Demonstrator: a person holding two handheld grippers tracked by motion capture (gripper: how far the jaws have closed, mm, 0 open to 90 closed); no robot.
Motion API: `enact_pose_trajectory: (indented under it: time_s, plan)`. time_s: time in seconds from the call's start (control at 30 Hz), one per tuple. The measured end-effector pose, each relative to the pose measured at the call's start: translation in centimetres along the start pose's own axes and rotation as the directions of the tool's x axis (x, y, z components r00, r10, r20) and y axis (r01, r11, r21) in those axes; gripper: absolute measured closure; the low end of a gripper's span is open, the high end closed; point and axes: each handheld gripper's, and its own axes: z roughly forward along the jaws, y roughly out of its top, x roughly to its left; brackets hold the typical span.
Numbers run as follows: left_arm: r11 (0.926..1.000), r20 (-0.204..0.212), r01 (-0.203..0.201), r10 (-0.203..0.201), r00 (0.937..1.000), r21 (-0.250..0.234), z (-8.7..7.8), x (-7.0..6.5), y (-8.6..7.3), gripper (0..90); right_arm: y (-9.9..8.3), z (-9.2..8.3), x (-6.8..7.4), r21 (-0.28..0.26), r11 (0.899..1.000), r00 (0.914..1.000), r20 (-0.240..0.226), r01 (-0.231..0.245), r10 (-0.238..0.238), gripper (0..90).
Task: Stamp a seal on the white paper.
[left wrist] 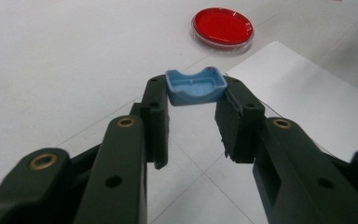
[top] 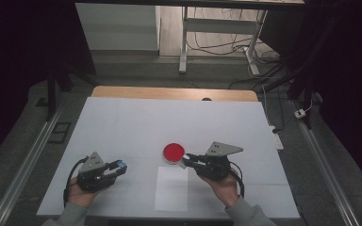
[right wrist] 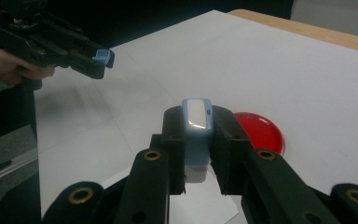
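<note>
The left gripper (left wrist: 193, 100) is clamped on a blue cap (left wrist: 196, 86); the right gripper (right wrist: 198, 140) is clamped on a blue-white case (right wrist: 197, 137) near the red dish (top: 174, 152).

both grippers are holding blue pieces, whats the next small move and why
Probably bring the left gripper, shut on the hollow blue cap, across toward the right gripper, which clamps the blue and white device. The two parts are held apart above the table and look like mates.
</note>
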Motion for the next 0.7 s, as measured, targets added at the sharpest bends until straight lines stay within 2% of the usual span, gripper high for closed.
enact_pose_trajectory:
  time_s: [0.43, 0.7]
  plan:
    - [1.0000, -0.001, 0.000, 0.000, 1.0000, -0.002, 0.0, 0.0, 0.0, 65.1, -0.4, 0.5, 0.9, 0.026, 1.000, 0.9986, -0.053, -0.004, 0.005, 75.3]
    - [1.0000, -0.002, 0.000, 0.000, 1.0000, -0.001, 0.0, 0.0, 0.0, 65.1, -0.8, 1.0, 1.7, 0.050, 0.998, 0.9970, -0.075, 0.024, -0.021, 75.4]
